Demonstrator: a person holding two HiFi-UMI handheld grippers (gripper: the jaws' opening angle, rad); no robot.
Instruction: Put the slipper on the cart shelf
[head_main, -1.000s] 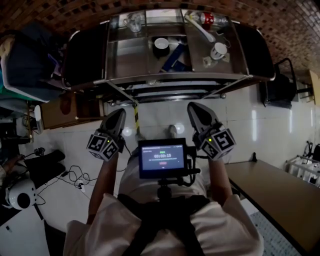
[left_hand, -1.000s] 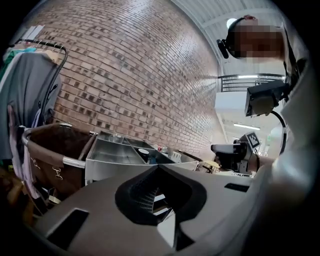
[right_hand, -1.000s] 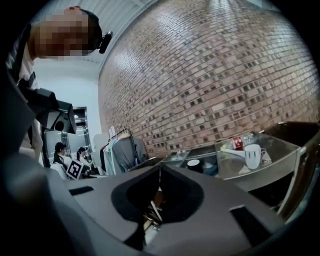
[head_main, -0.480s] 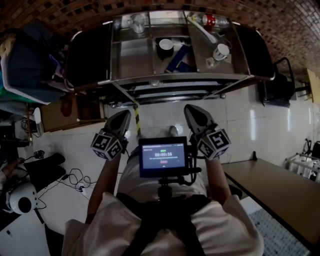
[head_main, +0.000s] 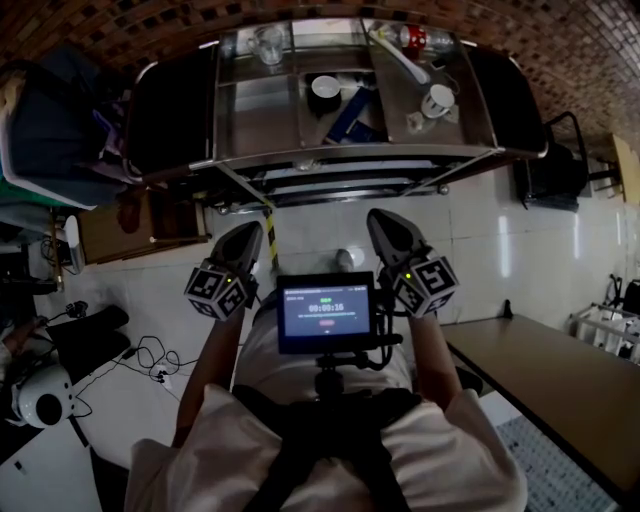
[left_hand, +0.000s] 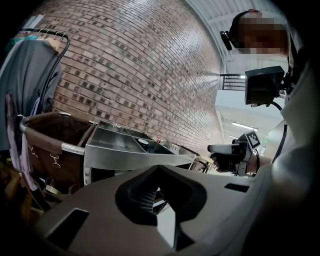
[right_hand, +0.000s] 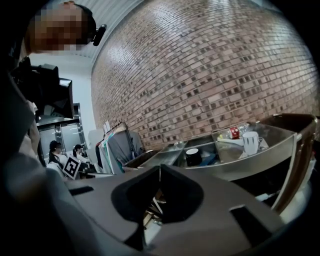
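Left gripper (head_main: 249, 230), right gripper (head_main: 381, 219) closed, empty, facing cart (head_main: 340, 156).
Slipper not spotted; closed jaws would shove it, never grasp.

We could not tell what the blue thing (head_main: 352, 112) in the cart's (head_main: 340, 157) middle compartment was; in the right gripper view the tray wall hid most of it. The cart's lower shelves (head_main: 335, 184) showed only as thin edges beneath the top tray. The print on the screen (head_main: 324, 315) at our chest was too small to read. In the left gripper view the left gripper (left_hand: 158, 169) covered the cart's lower half, and the hanging clothes (left_hand: 29, 82) were cut off at the left edge.
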